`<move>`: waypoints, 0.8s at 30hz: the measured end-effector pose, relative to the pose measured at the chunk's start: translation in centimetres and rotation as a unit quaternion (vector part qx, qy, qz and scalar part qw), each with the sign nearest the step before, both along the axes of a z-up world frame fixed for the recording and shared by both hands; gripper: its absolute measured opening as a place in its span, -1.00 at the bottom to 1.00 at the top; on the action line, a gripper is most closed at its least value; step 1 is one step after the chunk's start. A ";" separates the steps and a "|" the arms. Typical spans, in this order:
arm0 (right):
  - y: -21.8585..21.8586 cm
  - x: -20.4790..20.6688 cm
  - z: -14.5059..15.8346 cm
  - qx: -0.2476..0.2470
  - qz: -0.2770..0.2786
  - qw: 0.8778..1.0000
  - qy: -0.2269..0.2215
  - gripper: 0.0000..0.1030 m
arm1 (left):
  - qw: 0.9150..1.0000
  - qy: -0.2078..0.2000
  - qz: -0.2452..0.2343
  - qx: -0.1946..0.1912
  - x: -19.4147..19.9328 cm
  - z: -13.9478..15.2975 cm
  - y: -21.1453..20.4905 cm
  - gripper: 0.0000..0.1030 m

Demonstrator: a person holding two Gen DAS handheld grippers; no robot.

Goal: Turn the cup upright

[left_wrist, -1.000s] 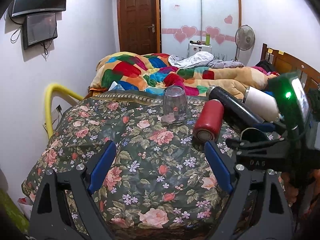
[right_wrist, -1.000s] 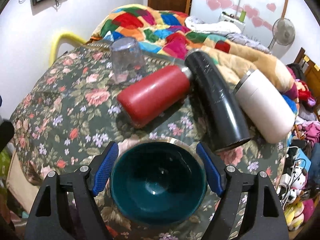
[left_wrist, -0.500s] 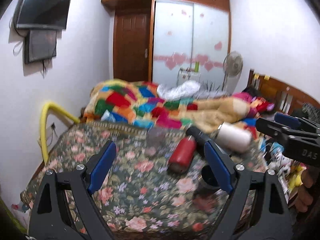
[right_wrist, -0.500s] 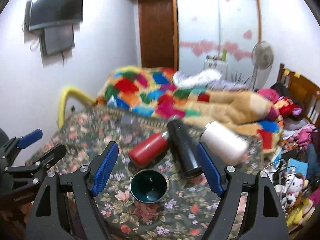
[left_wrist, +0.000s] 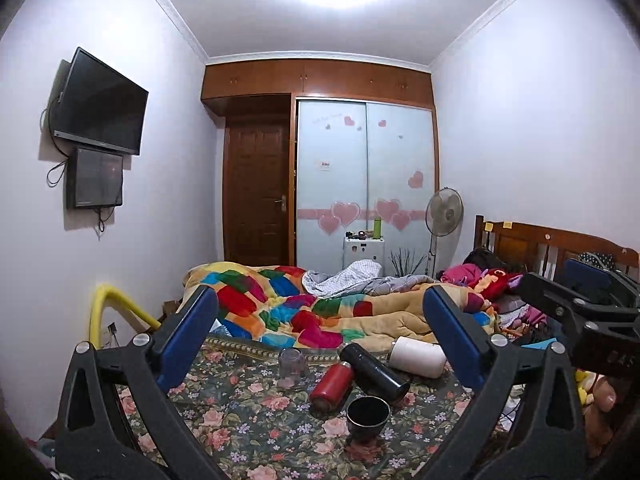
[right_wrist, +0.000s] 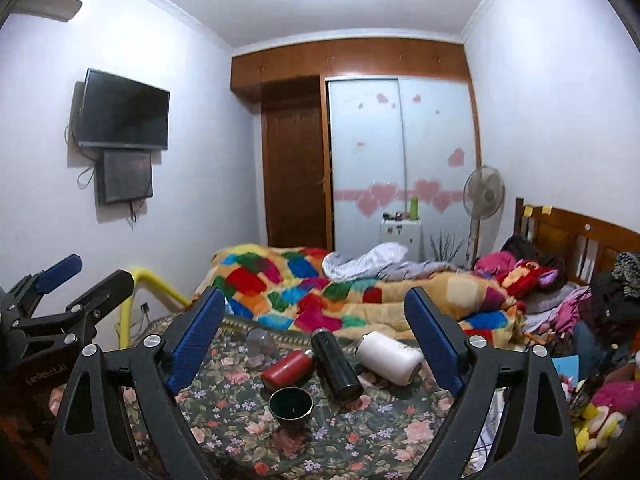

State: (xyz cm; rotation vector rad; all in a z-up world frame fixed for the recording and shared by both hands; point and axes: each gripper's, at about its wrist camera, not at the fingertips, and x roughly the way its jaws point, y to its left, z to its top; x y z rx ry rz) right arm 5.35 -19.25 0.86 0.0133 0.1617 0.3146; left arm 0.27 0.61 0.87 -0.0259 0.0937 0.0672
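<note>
A dark teal cup [left_wrist: 367, 413] stands upright on the floral cloth [left_wrist: 240, 432], mouth up; it also shows in the right wrist view [right_wrist: 290, 405]. A clear glass [left_wrist: 293, 362] stands upside down further back, also seen in the right wrist view [right_wrist: 260, 340]. My left gripper [left_wrist: 320, 344] is open and empty, held high and well back from the cups. My right gripper [right_wrist: 314, 344] is open and empty, also high and back. The right gripper shows at the right edge of the left wrist view [left_wrist: 580, 312]; the left gripper shows at the left of the right wrist view [right_wrist: 60, 304].
A red bottle [left_wrist: 331, 384], a black flask [left_wrist: 374, 372] and a white flask [left_wrist: 418, 357] lie on their sides behind the teal cup. A patchwork quilt [left_wrist: 280, 300] lies beyond. A yellow rail [left_wrist: 116, 308] stands left, clutter at right.
Both grippers have pulled back and risen far from the cloth, open all along. The teal cup, once between the right fingers, stands alone and looks small. The objects have not moved.
</note>
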 end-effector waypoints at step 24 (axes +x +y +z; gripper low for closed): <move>-1.3 -3.3 -0.9 0.001 -0.013 1.000 -0.009 1.00 | 1.000 0.007 0.009 -0.015 -1.9 -0.6 0.2 1.00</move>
